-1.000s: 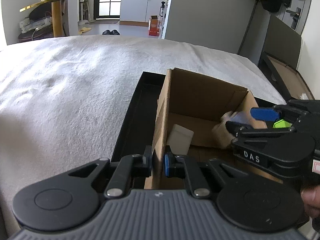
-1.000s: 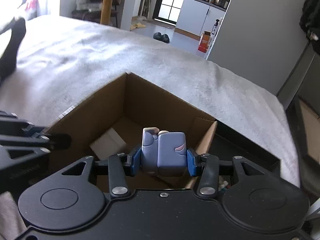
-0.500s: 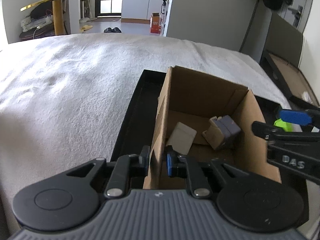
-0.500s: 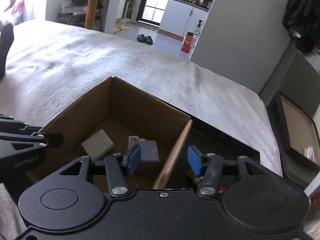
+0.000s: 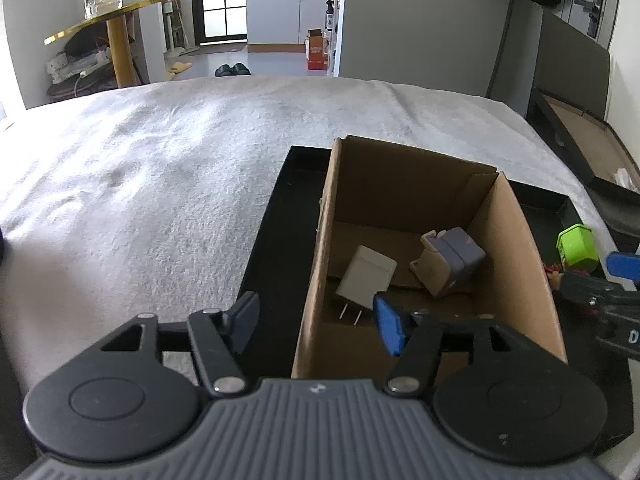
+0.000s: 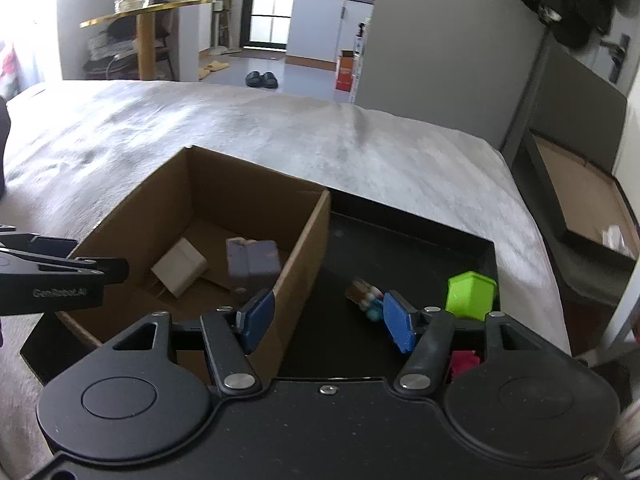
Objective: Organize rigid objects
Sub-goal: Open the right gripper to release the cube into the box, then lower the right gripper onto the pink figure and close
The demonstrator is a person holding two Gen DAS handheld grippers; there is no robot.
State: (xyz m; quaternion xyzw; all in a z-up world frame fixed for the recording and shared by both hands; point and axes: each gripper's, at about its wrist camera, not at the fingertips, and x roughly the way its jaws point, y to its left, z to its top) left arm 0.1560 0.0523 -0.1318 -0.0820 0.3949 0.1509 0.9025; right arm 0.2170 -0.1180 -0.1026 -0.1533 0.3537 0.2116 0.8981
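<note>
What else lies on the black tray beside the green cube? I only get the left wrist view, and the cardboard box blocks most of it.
Observer: A small multi-coloured item, too blurred to name, lies on the black tray between the cardboard box and the green cube.
Operator: Is the right gripper holding anything?
Observer: No. The right gripper has its jaws opening, with nothing gripped.
Operator: Anything more there?
Observer: A pink thing shows near the tray's front edge, mostly hidden by that gripper.

Left tool angled downward, jaws opening, right tool angled downward, jaws opening, both empty
</note>
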